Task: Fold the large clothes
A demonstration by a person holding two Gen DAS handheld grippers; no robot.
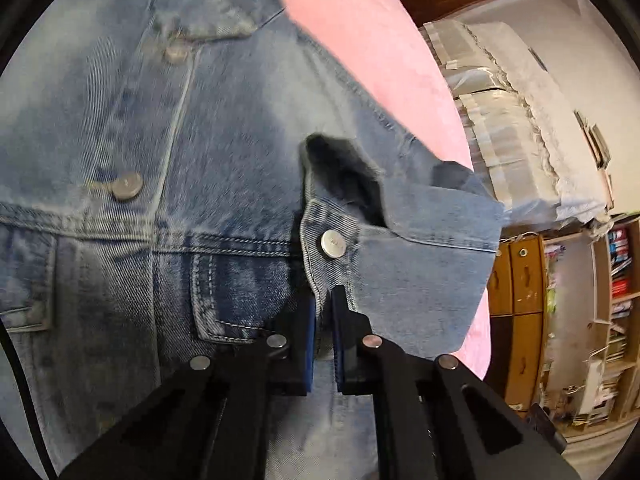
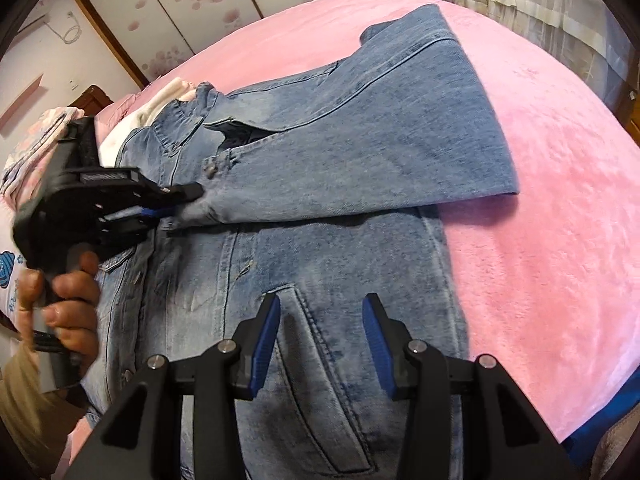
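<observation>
A light blue denim jacket (image 1: 120, 120) lies front up, buttoned, on a pink bedcover (image 1: 360, 40). One sleeve (image 1: 420, 272) is folded across its chest. My left gripper (image 1: 324, 300) is shut on the sleeve's cuff edge, just below the cuff button (image 1: 333, 243). The right wrist view shows the same left gripper (image 2: 188, 200) pinching the cuff end of the sleeve (image 2: 380, 140) over the jacket's (image 2: 340, 260) button line. A hand (image 2: 68, 300) holds it. My right gripper (image 2: 320, 308) is open above the lower front pocket (image 2: 312, 360), with nothing pinched.
The pink bedcover (image 2: 540, 200) spreads wide to the right of the jacket. White and pink bedding (image 2: 132, 120) lies beyond the collar. A wardrobe with flowered sliding doors (image 2: 180, 0) stands behind. A wooden cabinet (image 1: 520, 280) and bookshelf (image 1: 616, 280) stand beside the bed.
</observation>
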